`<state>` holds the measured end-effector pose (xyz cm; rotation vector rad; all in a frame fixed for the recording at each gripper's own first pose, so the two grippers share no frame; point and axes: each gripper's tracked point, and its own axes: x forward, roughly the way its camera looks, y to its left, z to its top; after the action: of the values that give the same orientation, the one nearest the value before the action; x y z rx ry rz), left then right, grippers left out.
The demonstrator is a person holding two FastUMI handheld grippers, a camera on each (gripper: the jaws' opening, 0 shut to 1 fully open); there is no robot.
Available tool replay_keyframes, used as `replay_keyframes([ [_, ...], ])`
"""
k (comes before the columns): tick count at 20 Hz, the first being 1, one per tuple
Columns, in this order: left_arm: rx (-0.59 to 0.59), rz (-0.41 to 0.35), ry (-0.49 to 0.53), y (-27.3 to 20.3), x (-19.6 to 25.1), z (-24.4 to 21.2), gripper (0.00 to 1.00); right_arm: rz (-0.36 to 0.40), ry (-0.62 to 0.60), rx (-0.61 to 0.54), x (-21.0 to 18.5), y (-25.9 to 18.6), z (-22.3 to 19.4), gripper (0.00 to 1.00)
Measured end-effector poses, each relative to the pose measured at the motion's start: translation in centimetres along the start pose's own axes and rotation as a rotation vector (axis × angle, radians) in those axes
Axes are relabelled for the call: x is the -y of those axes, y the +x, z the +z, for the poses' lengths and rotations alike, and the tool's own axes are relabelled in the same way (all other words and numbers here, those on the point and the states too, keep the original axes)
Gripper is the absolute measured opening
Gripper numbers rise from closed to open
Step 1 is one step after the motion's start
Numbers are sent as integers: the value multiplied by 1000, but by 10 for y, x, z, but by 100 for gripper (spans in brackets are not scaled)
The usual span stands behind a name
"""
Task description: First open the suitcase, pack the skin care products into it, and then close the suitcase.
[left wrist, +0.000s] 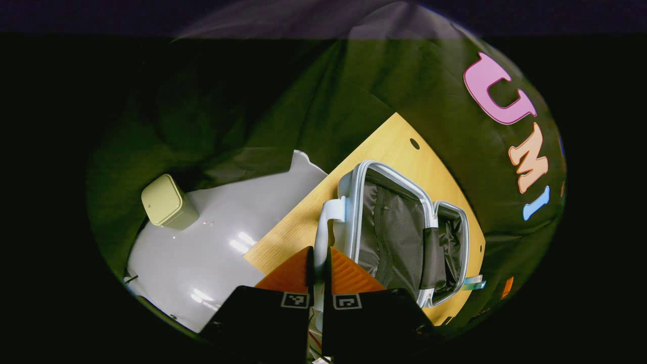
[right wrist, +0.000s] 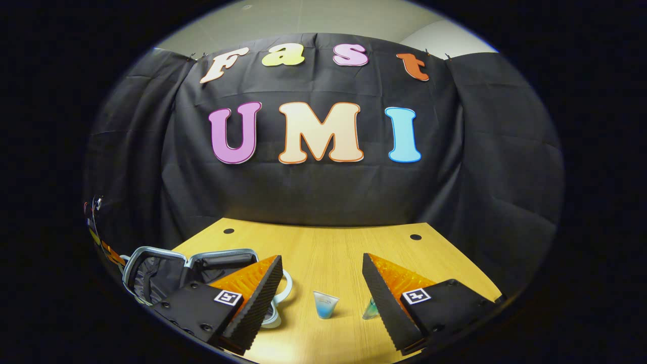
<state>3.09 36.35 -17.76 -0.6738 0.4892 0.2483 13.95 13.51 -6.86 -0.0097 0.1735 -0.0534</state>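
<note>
Black cloth hangs behind a pale wooden surface with two small dark holes near its far edge. On it lies the suitcase, opened flat: a pale, silvery-blue shell with a light rim, the inside lined in dark grey fabric with a mesh pocket and a dark strap across the hinge between the two halves. In the left gripper view it takes up the right part of the surface, and its white handle sticks out from the near edge. The left tool has its fingers drawn together on that handle, which runs down between them.

In the right gripper view the same suitcase sits at the left end of the surface, partly behind the right tool's left finger. The right tool stands wide apart with nothing between its fingers. Just ahead of it, on the bare wood, stands a small translucent blue skin care container, and a second, greenish one peeks out beside the right finger.

Off the surface, the left gripper view shows a grey floor and a pale green bin standing on it.
</note>
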Motion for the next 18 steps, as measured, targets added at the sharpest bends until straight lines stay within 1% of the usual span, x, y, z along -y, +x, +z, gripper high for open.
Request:
replay_keyframes([
  [1, -8, 9, -16, 3, -4, -2, 3, -3, -4, -10, 2, -2, -2, 99],
  [3, -42, 31, -28, 9, -13, -11, 4, -7, -5, -28, 6, -3, -6, 99],
  [5, -54, 42, -31, 10, -15, -14, 7, -24, -7, -31, 13, -5, -6, 99],
  [6, -57, 55, -20, 8, -14, -14, 12, -32, -4, -29, 16, -6, -6, 99],
  [7, -55, 74, 10, 4, -15, -14, 27, -40, -2, -29, 20, -6, -8, 99],
  [8, -54, 95, 58, -2, -14, -13, 22, -45, -1, -35, 23, -7, -11, 99],
  [9, -53, 123, 115, -8, -11, -13, 36, -48, -2, -44, 26, -8, -16, 99],
  [10, -56, 147, 175, -14, -6, -14, 39, -52, -3, -50, 29, -10, -18, 99],
  [12, -62, 205, 310, -28, 6, -19, 64, -59, -6, -51, 37, -15, -20, 99],
  [14, -60, 225, 428, -39, 28, -24, 88, -70, -2, -64, 48, -18, -27, 99],
  [15, -60, 208, 462, -42, 47, -31, 100, -75, 5, -71, 53, -19, -29, 99],
  [17, -71, 145, 505, -45, 88, -47, 94, -84, 19, -77, 66, -20, -30, 99],
  [18, -76, 110, 530, -47, 109, -57, 96, -84, 25, -82, 72, -18, -31, 99],
])
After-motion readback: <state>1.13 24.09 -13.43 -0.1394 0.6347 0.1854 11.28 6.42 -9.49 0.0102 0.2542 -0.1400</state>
